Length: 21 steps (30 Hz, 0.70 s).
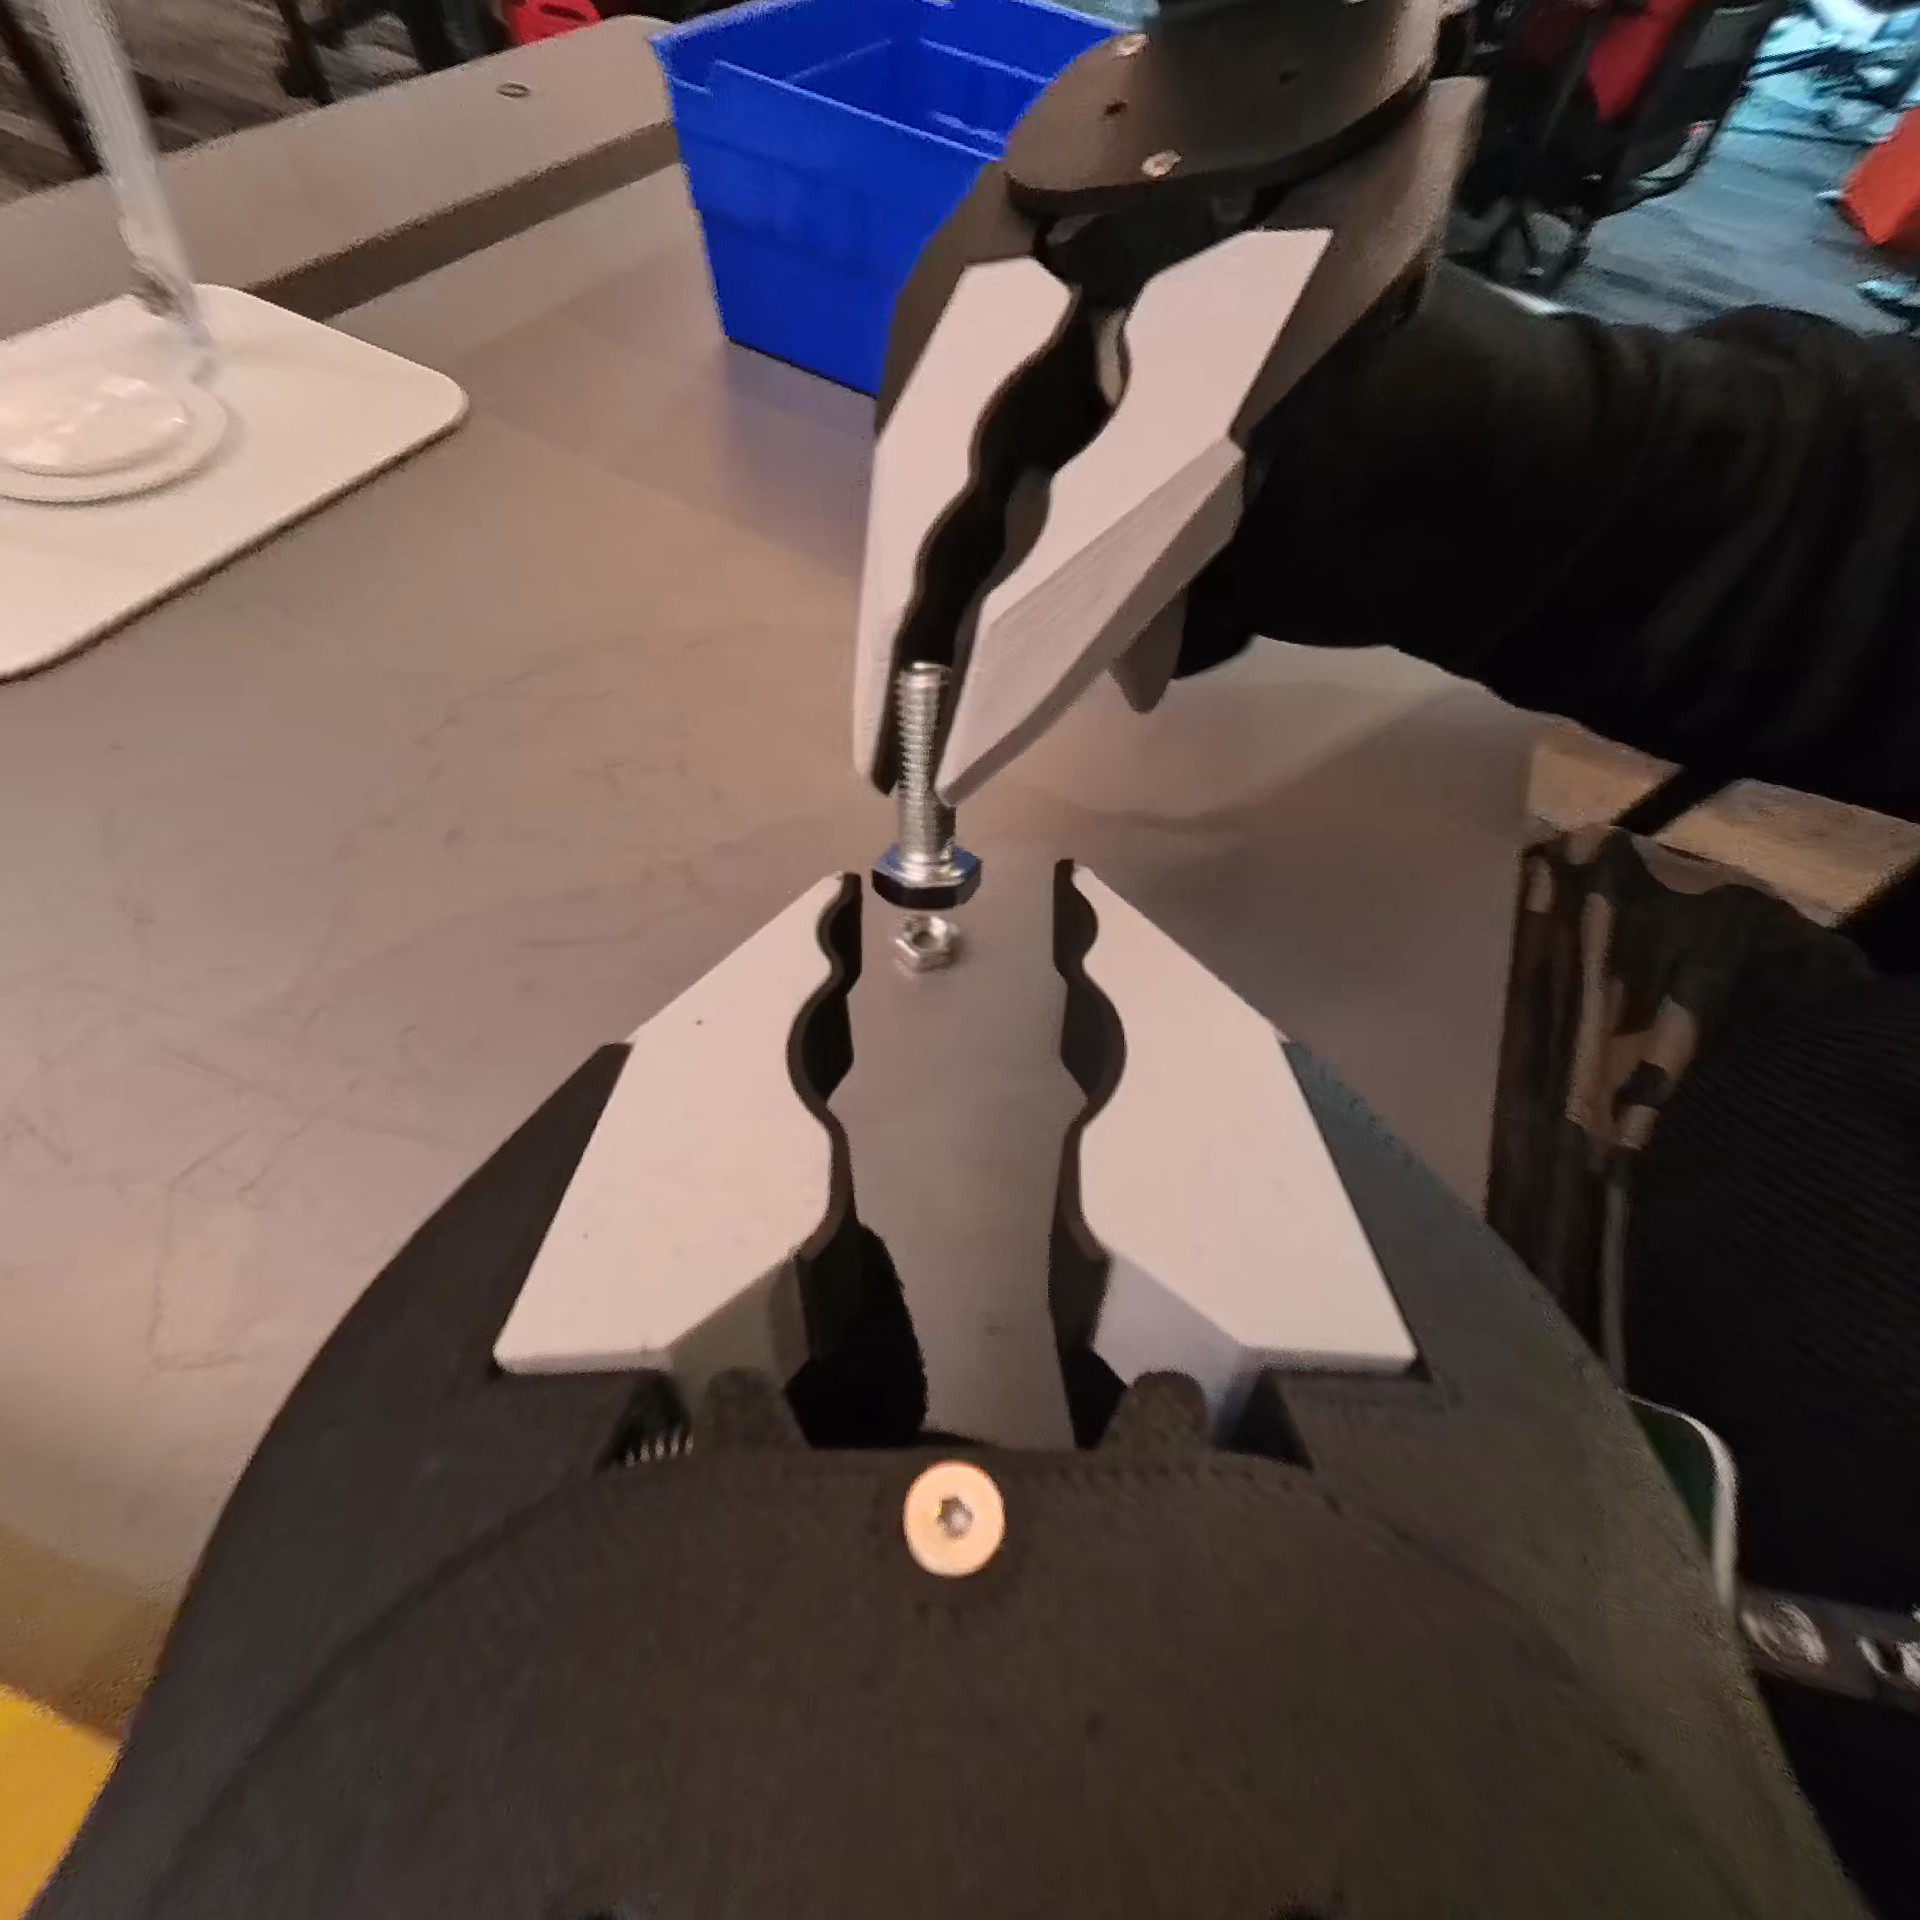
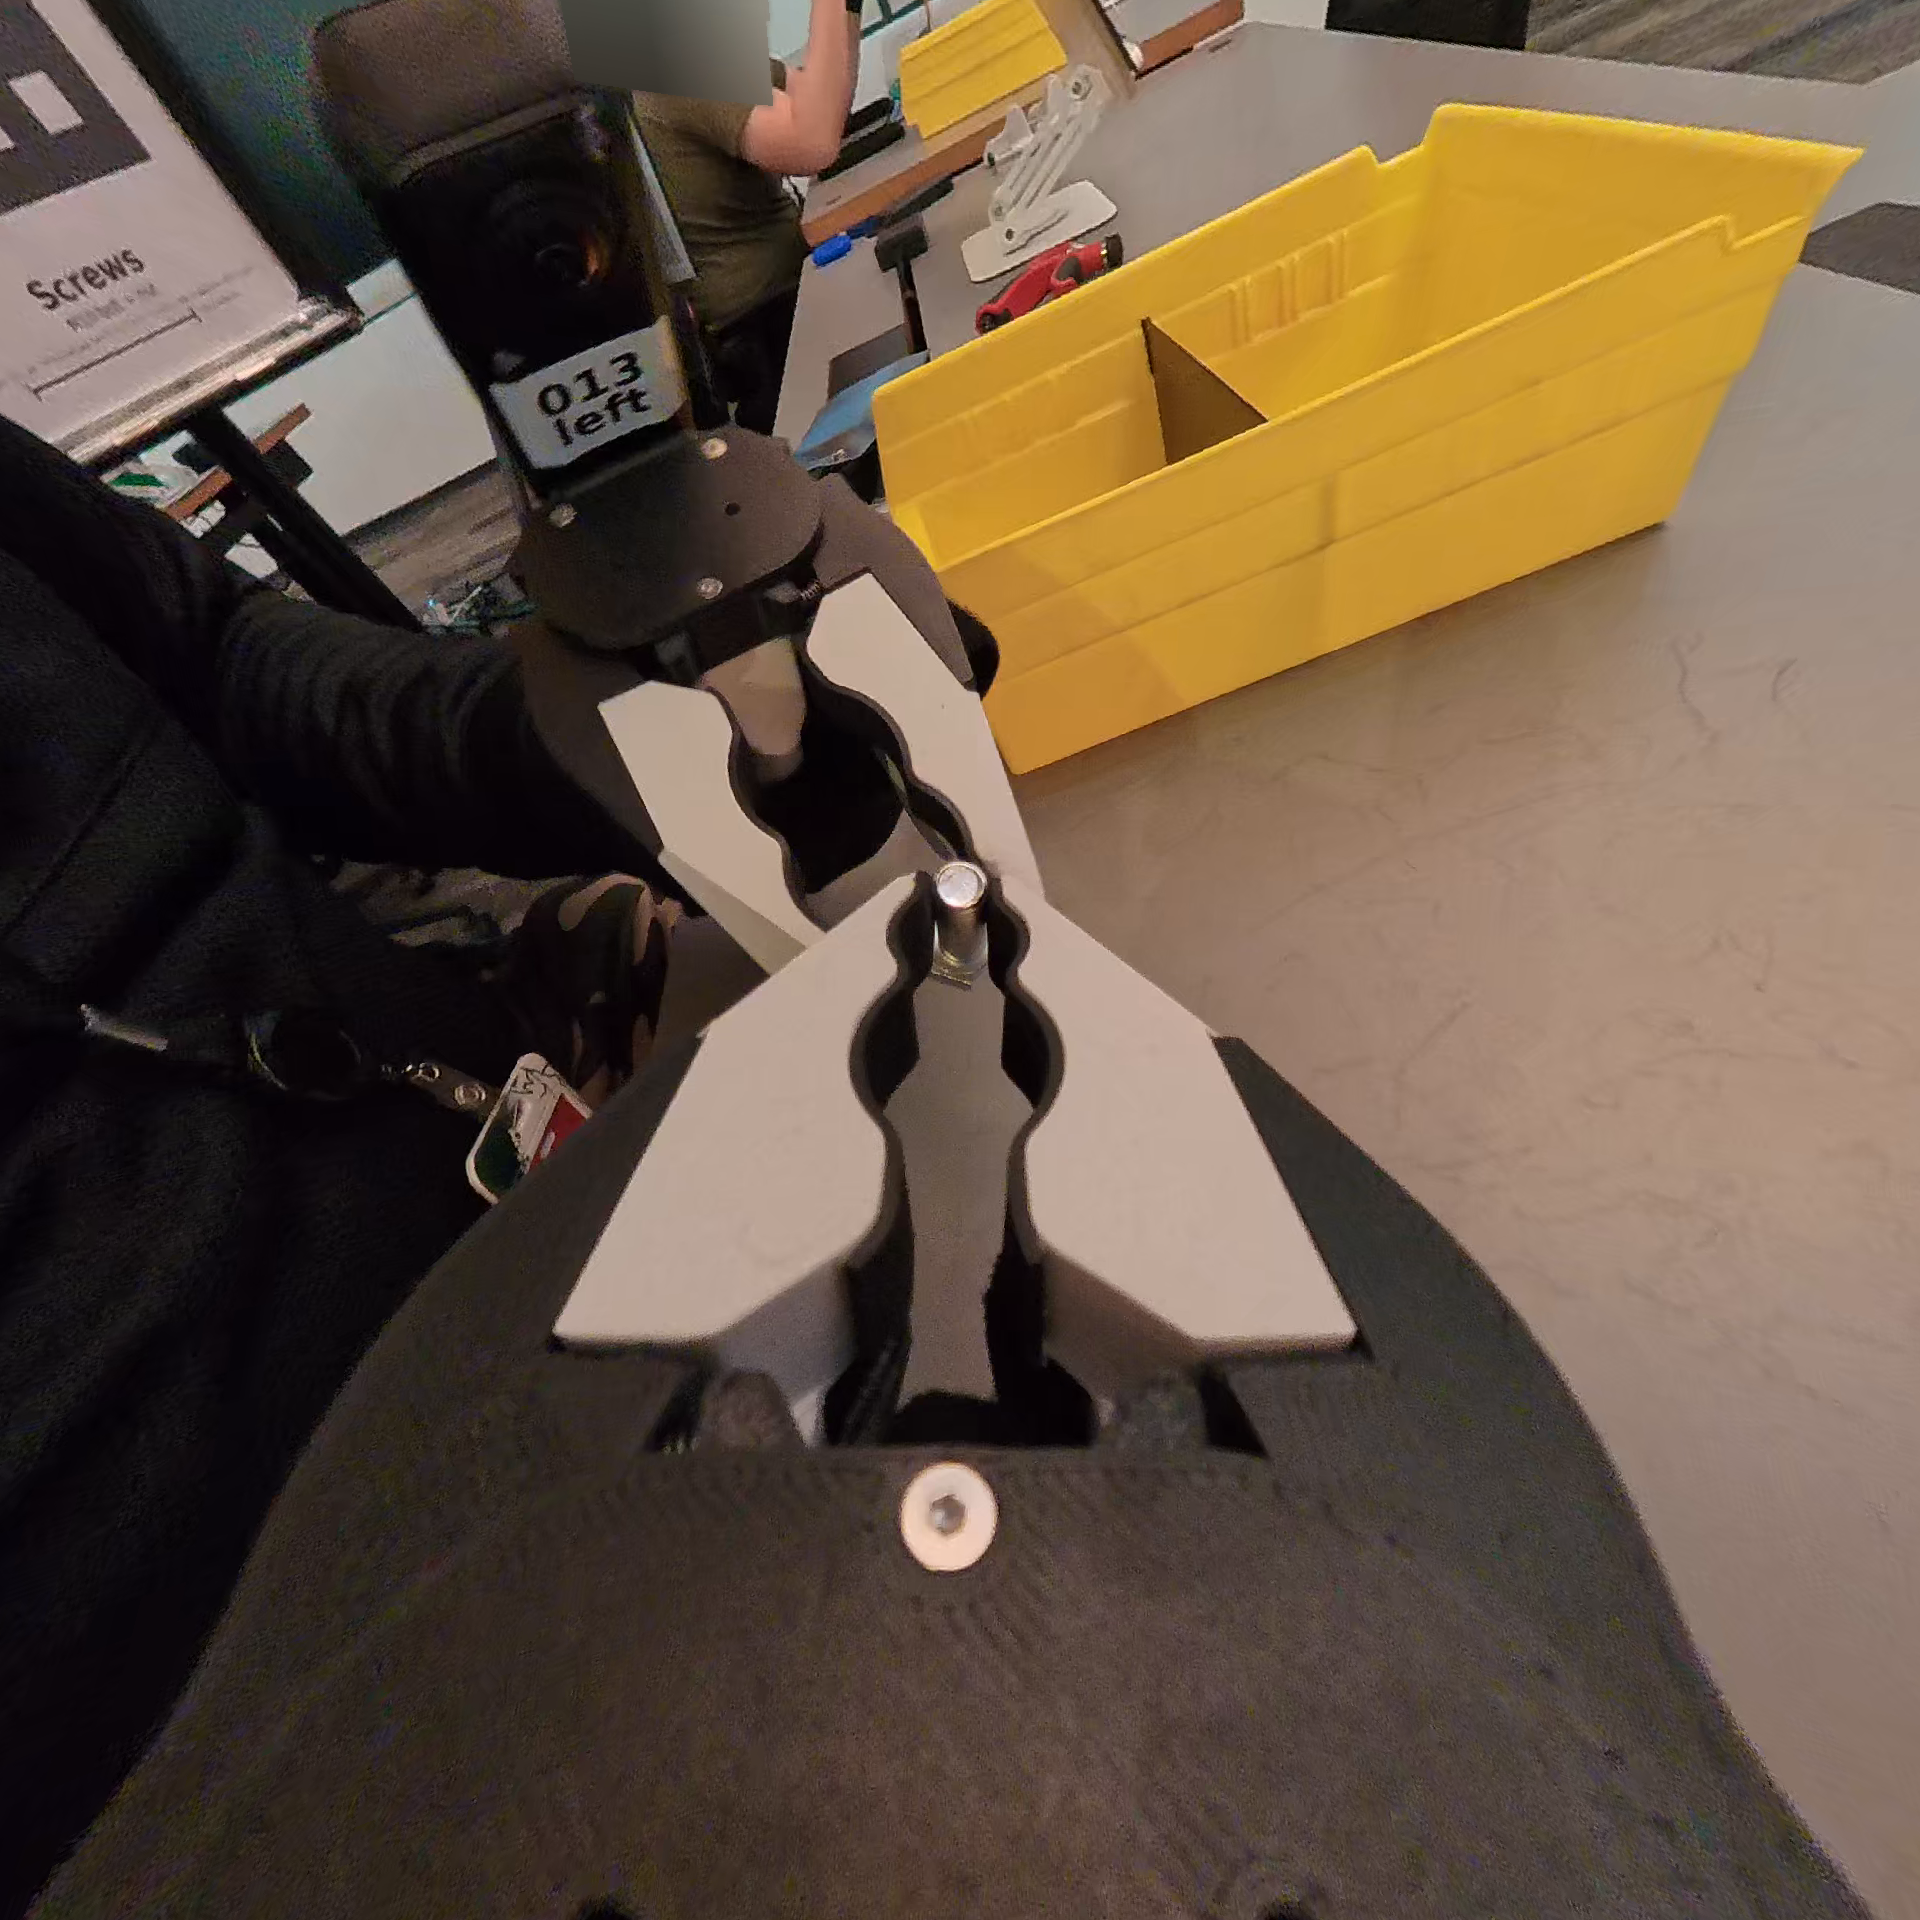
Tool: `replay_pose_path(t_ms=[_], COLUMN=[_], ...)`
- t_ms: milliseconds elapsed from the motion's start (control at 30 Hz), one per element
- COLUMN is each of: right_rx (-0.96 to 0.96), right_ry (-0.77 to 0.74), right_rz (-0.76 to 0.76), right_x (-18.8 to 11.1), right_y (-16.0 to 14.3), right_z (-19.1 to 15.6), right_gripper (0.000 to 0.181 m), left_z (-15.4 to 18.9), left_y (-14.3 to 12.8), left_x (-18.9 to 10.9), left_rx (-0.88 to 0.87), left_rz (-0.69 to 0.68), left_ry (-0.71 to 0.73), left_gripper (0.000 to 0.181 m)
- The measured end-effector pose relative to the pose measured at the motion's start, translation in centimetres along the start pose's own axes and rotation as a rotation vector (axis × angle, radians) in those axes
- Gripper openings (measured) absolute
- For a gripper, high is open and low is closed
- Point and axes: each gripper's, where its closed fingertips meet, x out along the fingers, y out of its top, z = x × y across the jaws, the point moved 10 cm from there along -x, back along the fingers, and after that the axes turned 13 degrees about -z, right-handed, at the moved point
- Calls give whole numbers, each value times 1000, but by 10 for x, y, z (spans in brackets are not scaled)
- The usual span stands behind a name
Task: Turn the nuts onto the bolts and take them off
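- Grey bench [image 1: 416, 831] under everything, bare and faintly scratched.
- Yellow bin [image 2: 1351, 499] on the bench in the right wrist view, with a dark divider [image 2: 1195, 400] across its inside.
- Blue bin [image 1: 831, 187] at the far side of the bench in the left wrist view.
- White pad [image 1: 208, 468] at far left, carrying a clear stand [image 1: 135, 312].
- Left claw [image 1: 956, 883] low over the bench, released, fingers spread wide and touching nothing.
- Right claw [image 1: 914, 790] coming down from above, clenched on the threaded end of the bolt [image 1: 920, 769].
- Black sleeve [image 1: 1558, 520] behind the right claw.
- Bolt held upright, head down, just off the bench, between the tips of the left claw but apart from both.
- Dark ring [image 1: 927, 878] around the bolt at its lower end, perhaps a washer; blur leaves that unsure.
- Loose nut [image 1: 927, 951] flat on the bench, right beneath the bolt, in the gap of the left claw.
- In the right wrist view, bolt tip [image 2: 958, 888] end-on between the right claw's fingers [image 2: 790, 1122], nut [image 2: 961, 971] glimpsed just below.
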Motion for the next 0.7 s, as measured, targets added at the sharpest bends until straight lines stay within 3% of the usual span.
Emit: replay_pose_path(t_ms=[267, 700], right_rx=[-45, -35], right_ry=[48, 64], right_rz=[-28, -14], right_x=[0, 2], right_y=[-1, -1], right_z=[-5, -5], right_gripper=[8, 8], left_z=[-4, -2], left_y=[-2, -3], left_x=[-4, -5], left_rx=[-32, -20], left_rz=[20, 48], left_ry=[-84, -104], left_gripper=[32, 17])
